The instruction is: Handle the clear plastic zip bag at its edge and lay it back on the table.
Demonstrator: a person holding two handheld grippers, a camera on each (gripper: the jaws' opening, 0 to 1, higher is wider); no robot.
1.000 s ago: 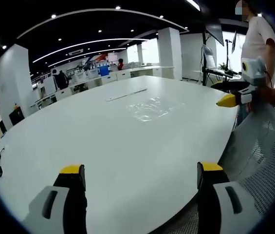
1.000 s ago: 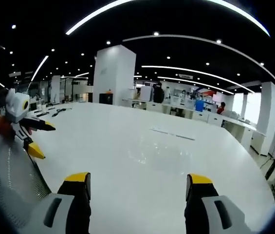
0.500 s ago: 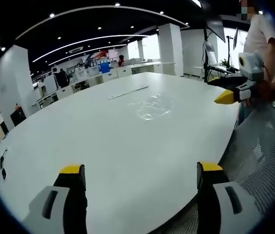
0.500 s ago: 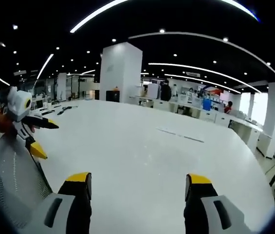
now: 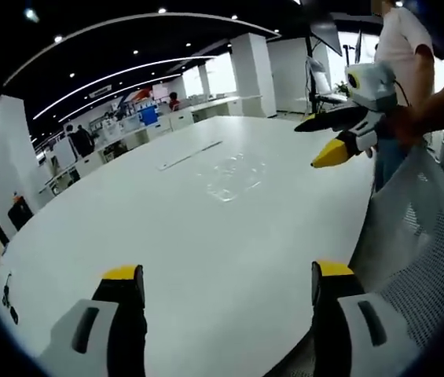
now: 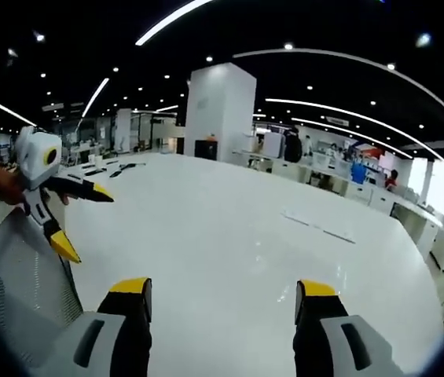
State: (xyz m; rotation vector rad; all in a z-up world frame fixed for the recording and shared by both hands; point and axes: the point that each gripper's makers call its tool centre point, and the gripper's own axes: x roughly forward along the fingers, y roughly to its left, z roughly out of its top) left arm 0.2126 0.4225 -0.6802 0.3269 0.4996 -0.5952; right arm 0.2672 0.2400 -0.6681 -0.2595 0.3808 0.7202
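A clear plastic zip bag point(image 5: 236, 174) lay flat on the white worktop point(image 5: 166, 228), just above the centre of the left gripper view. The left tongs point(image 5: 225, 281) were released at the bottom, holding nothing. The right tongs point(image 6: 222, 289) were also released; they appeared at upper right of the left gripper view, above a mesh chair back point(image 5: 418, 259).

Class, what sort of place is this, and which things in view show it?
Probably an open-plan office: a large white table, rows of desks behind it, a white mesh chair, and recessed ceiling lights.
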